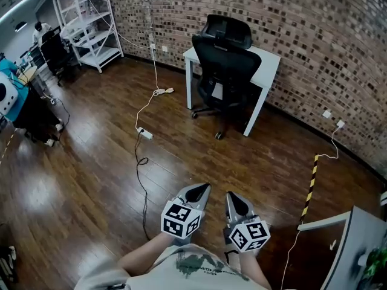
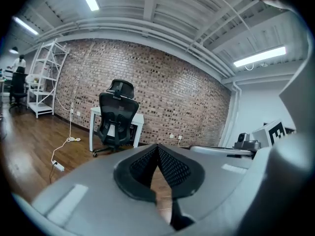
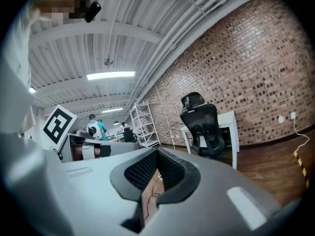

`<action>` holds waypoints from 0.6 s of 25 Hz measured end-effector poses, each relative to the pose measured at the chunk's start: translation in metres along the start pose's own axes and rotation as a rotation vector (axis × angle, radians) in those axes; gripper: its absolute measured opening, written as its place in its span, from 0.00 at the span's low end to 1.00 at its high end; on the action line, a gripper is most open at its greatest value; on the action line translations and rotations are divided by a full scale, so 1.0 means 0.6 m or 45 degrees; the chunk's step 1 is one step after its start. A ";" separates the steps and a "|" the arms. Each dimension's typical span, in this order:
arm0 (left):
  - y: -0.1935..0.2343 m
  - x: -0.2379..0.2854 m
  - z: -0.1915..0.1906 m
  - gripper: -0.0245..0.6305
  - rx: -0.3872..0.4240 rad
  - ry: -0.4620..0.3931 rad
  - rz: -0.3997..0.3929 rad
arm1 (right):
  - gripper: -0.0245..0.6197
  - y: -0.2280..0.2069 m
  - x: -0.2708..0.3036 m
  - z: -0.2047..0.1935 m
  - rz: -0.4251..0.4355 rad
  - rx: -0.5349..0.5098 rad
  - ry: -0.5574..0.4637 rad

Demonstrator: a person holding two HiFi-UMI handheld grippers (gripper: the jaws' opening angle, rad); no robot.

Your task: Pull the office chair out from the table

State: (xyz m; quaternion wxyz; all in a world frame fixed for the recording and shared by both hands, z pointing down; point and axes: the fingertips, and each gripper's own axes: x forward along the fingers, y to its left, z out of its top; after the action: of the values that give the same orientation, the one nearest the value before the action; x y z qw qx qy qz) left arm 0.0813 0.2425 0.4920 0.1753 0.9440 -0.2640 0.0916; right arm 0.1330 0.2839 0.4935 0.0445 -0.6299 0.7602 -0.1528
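Note:
A black office chair [image 1: 224, 65] with a headrest is tucked under a small white table [image 1: 268, 59] against the brick wall, its back facing me. It also shows in the left gripper view as the chair [image 2: 116, 117] and in the right gripper view as the chair [image 3: 202, 124]. My left gripper [image 1: 200, 191] and right gripper [image 1: 234, 198] are held side by side low in the head view, well short of the chair. Both are shut with nothing between the jaws [image 2: 157, 149] [image 3: 157, 154].
A white power cable with a strip [image 1: 145, 133] and a black cable [image 1: 142, 180] trail across the wooden floor left of my path. Yellow-black tape [image 1: 311, 180] marks the floor at right. White shelving [image 1: 87, 23] stands at far left; a grey desk edge [image 1: 344, 234] at lower right.

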 end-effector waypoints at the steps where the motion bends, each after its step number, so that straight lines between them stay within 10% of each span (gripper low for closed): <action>1: 0.009 0.014 0.007 0.06 0.001 0.001 -0.011 | 0.04 -0.010 0.014 0.003 -0.010 -0.002 0.003; 15: 0.156 0.149 0.109 0.06 -0.017 0.015 -0.117 | 0.04 -0.069 0.205 0.062 -0.114 -0.022 0.024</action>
State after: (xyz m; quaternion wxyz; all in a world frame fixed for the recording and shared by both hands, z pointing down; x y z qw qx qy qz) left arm 0.1122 0.1015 0.4817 0.1871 0.9535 -0.2198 0.0872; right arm 0.1571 0.1511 0.4853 0.0249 -0.6621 0.7330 -0.1540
